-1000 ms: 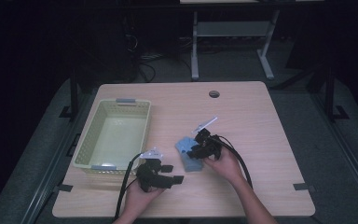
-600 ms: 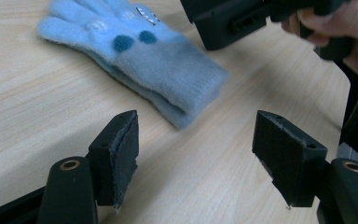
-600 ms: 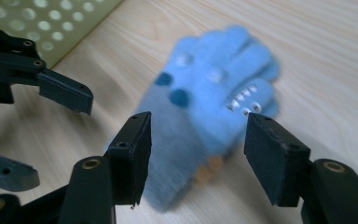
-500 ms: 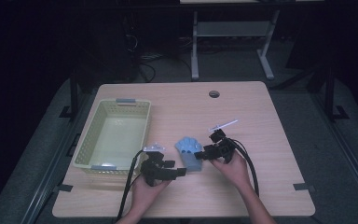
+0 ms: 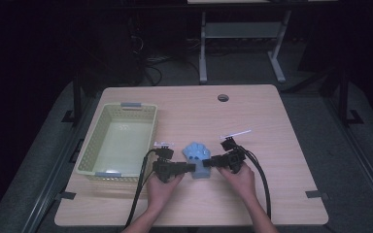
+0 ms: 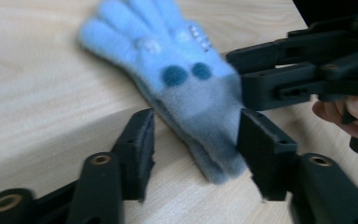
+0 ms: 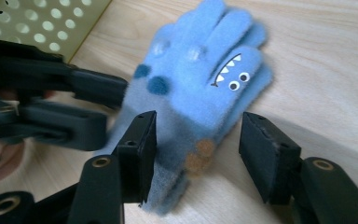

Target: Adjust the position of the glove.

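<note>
Blue glove flat on surface — left claw straddles cuff, closing, right pad touching; right claw also closing, not yet gripping.

A pale green perforated basket sits on the wooden counter toward nine o'clock; a round cable hole lies toward twelve.

One camera hangs high on the person's side, looking forward and down over the whole counter. The other two ride low on each tool, facing each other closely across the same blue glove.
</note>
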Tool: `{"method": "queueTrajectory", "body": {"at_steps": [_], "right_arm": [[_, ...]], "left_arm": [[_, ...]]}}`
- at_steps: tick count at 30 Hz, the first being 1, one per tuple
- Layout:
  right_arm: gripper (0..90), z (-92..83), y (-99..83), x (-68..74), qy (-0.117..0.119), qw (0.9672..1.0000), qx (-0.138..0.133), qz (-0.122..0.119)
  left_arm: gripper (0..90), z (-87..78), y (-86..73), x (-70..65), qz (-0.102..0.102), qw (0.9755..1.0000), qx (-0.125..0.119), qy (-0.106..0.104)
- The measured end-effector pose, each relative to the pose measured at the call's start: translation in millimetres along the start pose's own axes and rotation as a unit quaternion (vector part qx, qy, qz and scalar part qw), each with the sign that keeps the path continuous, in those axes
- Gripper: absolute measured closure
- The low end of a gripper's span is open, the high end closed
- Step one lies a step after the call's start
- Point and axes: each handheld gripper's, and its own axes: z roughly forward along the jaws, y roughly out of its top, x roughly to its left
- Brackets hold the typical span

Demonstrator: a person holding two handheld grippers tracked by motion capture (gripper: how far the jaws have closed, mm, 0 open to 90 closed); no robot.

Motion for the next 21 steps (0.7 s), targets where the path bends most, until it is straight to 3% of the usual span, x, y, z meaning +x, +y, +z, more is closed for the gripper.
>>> {"method": "queueTrajectory", "body": {"at_steps": [7,8,13,18,21], "right_arm": [[50.1,3.1,-3.6,0.9,0.002,1.0,0.002,0.006],[53.0,3.2,-7.8,-0.2,0.01,0.9998,-0.008,0.015],[57.0,2.2,-10.9,0.7,0.011,0.9996,-0.006,0.026],[62.2,5.2,-13.8,4.1,0.011,0.9996,-0.012,0.021],[65.6,5.7,-17.6,1.0,0.03,0.9986,-0.021,0.038]], "left_arm": [[52.6,1.3,0.5,2.0,-0.007,1.0,0.003,-0.006],[53.8,2.3,0.6,3.0,-0.011,0.9998,0.006,-0.015],[55.3,5.2,-0.5,0.6,-0.014,0.9995,0.01,-0.025],[60.4,10.4,-0.6,2.5,-0.029,0.9984,0.014,-0.047],[63.1,11.7,-0.1,3.5,-0.035,0.9978,0.019,-0.054]]}}
